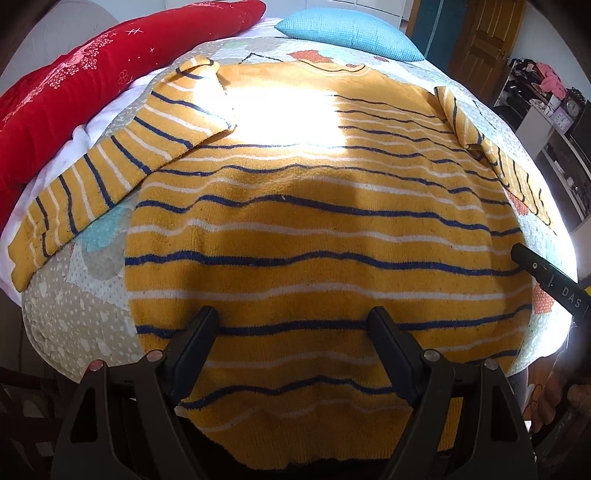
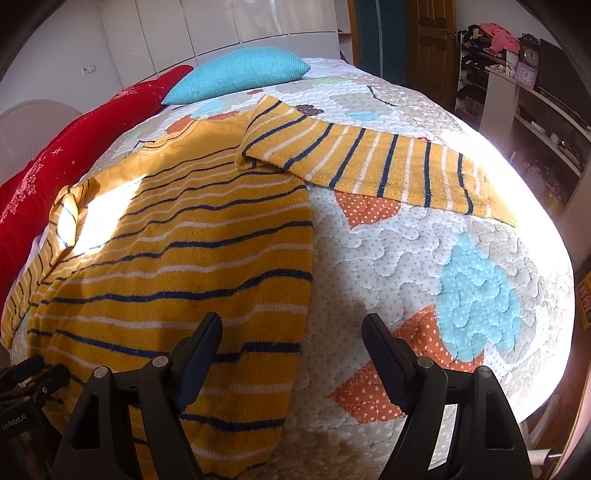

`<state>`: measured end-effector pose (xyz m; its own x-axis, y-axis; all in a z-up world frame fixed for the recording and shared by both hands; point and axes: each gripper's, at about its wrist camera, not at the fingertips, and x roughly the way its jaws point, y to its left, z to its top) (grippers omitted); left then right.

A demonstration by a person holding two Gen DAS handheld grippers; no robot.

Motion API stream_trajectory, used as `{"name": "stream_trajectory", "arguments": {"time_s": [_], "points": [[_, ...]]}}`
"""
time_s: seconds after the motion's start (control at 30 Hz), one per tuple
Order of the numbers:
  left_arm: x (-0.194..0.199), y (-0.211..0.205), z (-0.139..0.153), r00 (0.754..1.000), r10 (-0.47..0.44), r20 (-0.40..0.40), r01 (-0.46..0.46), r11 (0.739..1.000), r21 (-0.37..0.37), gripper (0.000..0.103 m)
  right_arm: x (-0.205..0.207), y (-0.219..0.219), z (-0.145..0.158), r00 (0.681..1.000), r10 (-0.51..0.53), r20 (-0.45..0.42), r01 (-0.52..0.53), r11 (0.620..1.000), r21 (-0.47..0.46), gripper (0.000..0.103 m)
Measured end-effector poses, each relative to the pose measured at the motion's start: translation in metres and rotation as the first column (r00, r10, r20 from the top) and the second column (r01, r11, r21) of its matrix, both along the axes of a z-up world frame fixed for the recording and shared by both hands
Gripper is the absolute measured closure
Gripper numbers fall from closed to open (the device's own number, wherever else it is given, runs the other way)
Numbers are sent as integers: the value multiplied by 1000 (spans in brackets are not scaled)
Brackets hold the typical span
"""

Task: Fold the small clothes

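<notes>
Sweater (image 1: 314, 229): flat on quilt (image 2: 424, 258) — sleeves spread outward.
Left gripper (image 1: 293, 325): jaws apart, empty, over sweater's hem.
Right gripper (image 2: 291, 332): jaws apart, empty, straddling sweater's right edge.
Beyond sweater: blue pillow (image 1: 347, 31), red blanket (image 1: 92, 74).

Left gripper (image 1: 293, 325) fingers spread wide, holding nothing, right gripper (image 2: 291, 330) fingers likewise parted, side by side

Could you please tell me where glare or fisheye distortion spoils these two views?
Left wrist view: sunlight blows out the stripes on the upper sweater, and the bed bulges like a dome. Right wrist view: the quilt's right edge is washed white, with a smaller glare patch near the far sleeve.
</notes>
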<state>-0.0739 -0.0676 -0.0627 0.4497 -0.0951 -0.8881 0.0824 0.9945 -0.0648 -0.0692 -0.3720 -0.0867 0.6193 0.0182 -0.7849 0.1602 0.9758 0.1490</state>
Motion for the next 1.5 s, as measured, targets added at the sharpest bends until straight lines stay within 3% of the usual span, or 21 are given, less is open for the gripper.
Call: {"name": "stream_trajectory", "arguments": {"time_s": [0.9, 1.07, 1.17, 1.27, 1.4, 1.5], "points": [[13, 10, 0, 1000, 3, 24, -1, 998, -70, 16, 39, 36, 6, 997, 79, -14, -80, 994, -76, 17], [8, 25, 9, 999, 20, 50, -12, 990, -144, 16, 38, 43, 7, 996, 85, -22, -87, 992, -91, 17], [5, 58, 21, 993, 77, 91, -59, 980, -189, 16, 38, 46, 9, 996, 92, -19, -93, 991, -100, 16], [1, 114, 29, 956, 257, 142, -238, 961, -138, 16, 37, 48, 11, 995, 96, -14, -97, 990, -105, 16], [-4, 204, 26, 866, 481, 136, -470, 876, -107, 16, 37, 53, 8, 994, 108, -26, -110, 987, -113, 15], [-2, 253, 21, 808, 571, 143, -566, 821, -81, 16, 37, 57, 6, 993, 116, -30, -119, 986, -119, 15]]}}
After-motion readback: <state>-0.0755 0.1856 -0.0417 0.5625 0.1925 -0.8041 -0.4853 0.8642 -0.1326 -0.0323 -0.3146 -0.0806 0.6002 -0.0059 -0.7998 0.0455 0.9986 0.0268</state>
